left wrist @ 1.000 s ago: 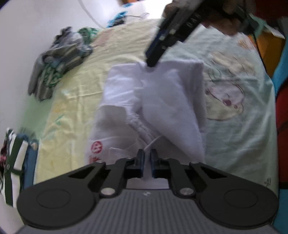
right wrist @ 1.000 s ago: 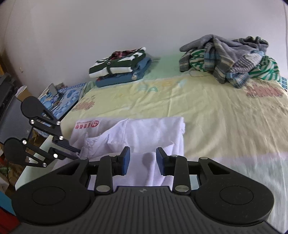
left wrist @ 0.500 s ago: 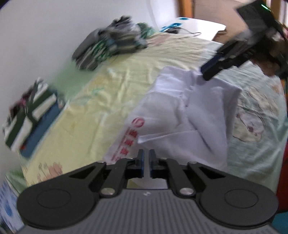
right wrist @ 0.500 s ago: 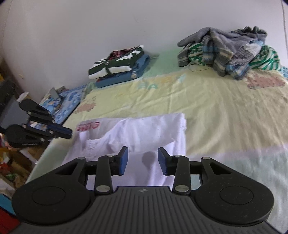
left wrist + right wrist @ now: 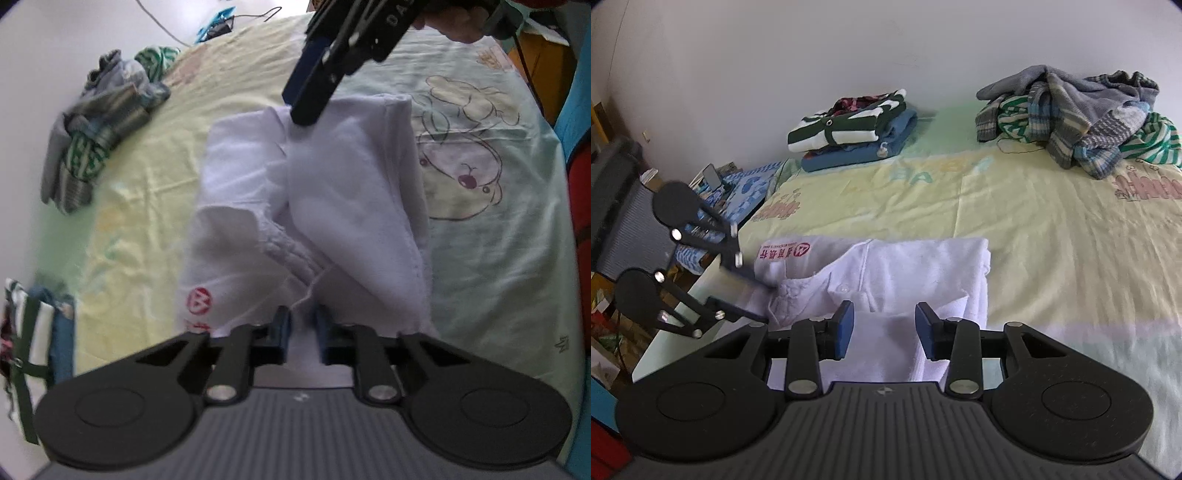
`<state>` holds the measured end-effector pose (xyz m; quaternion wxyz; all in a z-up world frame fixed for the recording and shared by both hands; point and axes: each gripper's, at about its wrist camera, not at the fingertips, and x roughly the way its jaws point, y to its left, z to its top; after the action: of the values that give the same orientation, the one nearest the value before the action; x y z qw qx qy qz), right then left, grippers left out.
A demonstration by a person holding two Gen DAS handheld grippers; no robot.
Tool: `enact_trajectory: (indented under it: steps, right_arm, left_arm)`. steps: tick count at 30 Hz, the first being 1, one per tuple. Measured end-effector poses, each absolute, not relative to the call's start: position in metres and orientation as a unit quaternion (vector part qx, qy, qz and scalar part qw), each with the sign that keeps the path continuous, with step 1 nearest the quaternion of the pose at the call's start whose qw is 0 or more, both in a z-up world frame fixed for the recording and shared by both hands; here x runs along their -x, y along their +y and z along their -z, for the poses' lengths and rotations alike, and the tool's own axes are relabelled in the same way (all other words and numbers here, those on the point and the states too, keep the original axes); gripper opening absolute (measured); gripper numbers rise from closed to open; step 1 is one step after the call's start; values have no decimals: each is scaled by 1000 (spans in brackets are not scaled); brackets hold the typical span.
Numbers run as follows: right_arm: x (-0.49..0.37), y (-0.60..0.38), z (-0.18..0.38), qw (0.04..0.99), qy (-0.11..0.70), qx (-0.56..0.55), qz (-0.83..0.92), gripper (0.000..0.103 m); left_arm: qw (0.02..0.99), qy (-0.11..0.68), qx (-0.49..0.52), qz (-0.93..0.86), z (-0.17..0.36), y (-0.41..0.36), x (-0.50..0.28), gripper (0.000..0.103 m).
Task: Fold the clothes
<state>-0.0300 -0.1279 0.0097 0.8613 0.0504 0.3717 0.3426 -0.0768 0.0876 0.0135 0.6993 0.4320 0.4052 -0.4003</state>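
Note:
A white shirt (image 5: 332,192) with a red logo lies partly folded on the bed (image 5: 155,155); it also shows in the right wrist view (image 5: 916,269). My left gripper (image 5: 302,334) is open by a small gap at the shirt's near edge, with white cloth between the fingers; it appears at the left of the right wrist view (image 5: 757,299). My right gripper (image 5: 884,330) is open and hovers over the shirt's folded end; in the left wrist view (image 5: 306,99) it hangs above the far edge.
A stack of folded clothes (image 5: 849,129) sits by the wall. A heap of unfolded striped and grey clothes (image 5: 1078,114) lies at the back right, also in the left wrist view (image 5: 99,125). The bed's edge drops off to clutter (image 5: 731,188) on the left.
My left gripper swung out to the side and came back to the shirt's near edge, and its fingers have parted slightly. My right gripper stays open over the shirt.

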Motion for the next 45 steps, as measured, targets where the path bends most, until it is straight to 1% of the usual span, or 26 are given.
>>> enact_trajectory:
  steps: [7, 13, 15, 19, 21, 23, 24, 25, 27, 29, 30, 33, 35, 36, 39, 40, 41, 42, 45]
  right_arm:
    - [31, -140, -5, 867, 375, -74, -321, 42]
    - [28, -140, -5, 864, 378, -85, -322, 42]
    - [28, -136, -6, 863, 381, -69, -324, 42]
    - [32, -128, -9, 861, 384, -32, -332, 42]
    - [34, -124, -11, 857, 385, -23, -340, 42]
    - [37, -122, -13, 859, 381, -12, -343, 42]
    - [38, -121, -14, 860, 378, -8, -342, 42]
    - [38, -120, -15, 861, 377, -7, -342, 42]
    - [39, -116, -19, 856, 372, -13, -358, 40]
    - [42, -104, -29, 843, 352, -9, -406, 33]
    - [43, -97, -34, 836, 341, -6, -431, 32]
    - [46, -60, -40, 798, 337, 15, -499, 23]
    - [42, -41, -35, 780, 344, 51, -520, 10]
    - [40, -34, -31, 772, 349, 64, -527, 9]
    - [30, -20, -19, 745, 371, 75, -549, 9]
    - [29, -14, -16, 743, 371, 86, -551, 10]
    - [28, -8, -14, 742, 369, 97, -551, 15]
    - [28, -4, -12, 742, 370, 106, -549, 17]
    - [24, 3, -6, 728, 384, 123, -554, 17]
  left_arm:
    - [754, 401, -373, 362, -26, 107, 80, 6]
    - [818, 422, -254, 299, -39, 145, 72, 6]
    - [831, 424, -237, 272, -35, 154, 71, 6]
    - [852, 439, -181, 221, -25, 175, 67, 2]
    - [853, 439, -176, 219, -24, 176, 70, 2]
    - [857, 414, -194, 236, -32, 168, 81, 9]
    - [855, 401, -210, 253, -36, 160, 86, 19]
    - [847, 392, -229, 276, -40, 151, 90, 41]
    - [832, 379, -267, 304, -42, 135, 91, 57]
    - [816, 375, -300, 322, -39, 121, 89, 57]
    - [807, 384, -309, 325, -35, 117, 87, 57]
    - [797, 395, -322, 326, -27, 113, 91, 57]
    - [793, 396, -333, 322, -25, 113, 101, 59]
    - [794, 394, -332, 322, -26, 114, 106, 61]
    - [802, 397, -313, 318, -26, 117, 119, 65]
    - [805, 398, -307, 315, -26, 117, 122, 67]
    - [808, 398, -300, 313, -25, 118, 125, 67]
    - [812, 399, -293, 310, -25, 119, 127, 68]
    - [820, 402, -271, 303, -22, 119, 132, 71]
